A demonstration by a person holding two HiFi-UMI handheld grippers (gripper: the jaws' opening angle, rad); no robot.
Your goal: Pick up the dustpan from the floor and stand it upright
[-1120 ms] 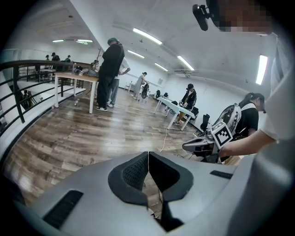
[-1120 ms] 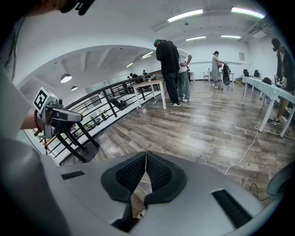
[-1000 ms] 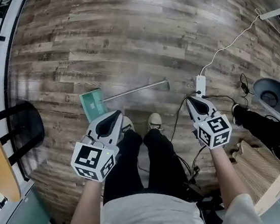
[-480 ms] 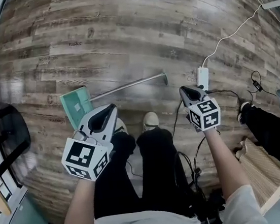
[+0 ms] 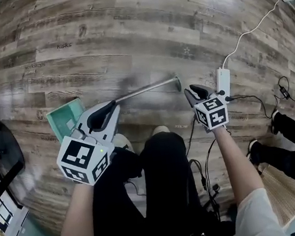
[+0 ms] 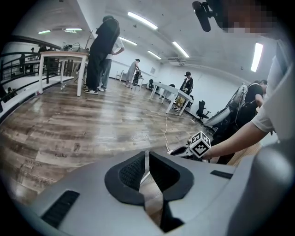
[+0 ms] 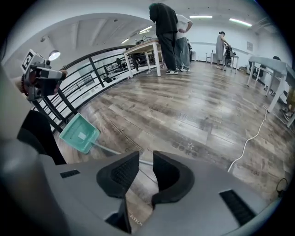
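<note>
A green dustpan [image 5: 64,116] lies flat on the wood-plank floor [image 5: 124,26], its pan end toward the person's left and its long metal handle [image 5: 146,89] running off toward the right, as a crouching person brings two hand-held grippers down over it. The left gripper [image 5: 114,104] hangs over the handle just beside the pan, its jaws drawn together to a thin slit with nothing between them; whether it touches the handle cannot be told. The right gripper [image 5: 191,90] sits just beside the handle's dark far end, its jaws having just been opening and now standing partly apart, with nothing gripped and only floor and a stretch of handle showing beyond the gap. On the dustpan's far side the planks run wide and open toward distant tables and standing people. On the pan's outer side room is tighter: a black railing [image 7: 92,73] edges the floor near the pan, and a black chair [image 5: 1,155] stands close by. Past the handle's end lie a white power strip [image 5: 223,80] and its white cable [image 5: 247,37], trailing away across the floor. On the dustpan's near side the person's dark-trousered legs [image 5: 163,177] and a pale shoe [image 5: 121,141] hem it in, the shoe near the pan.
</note>
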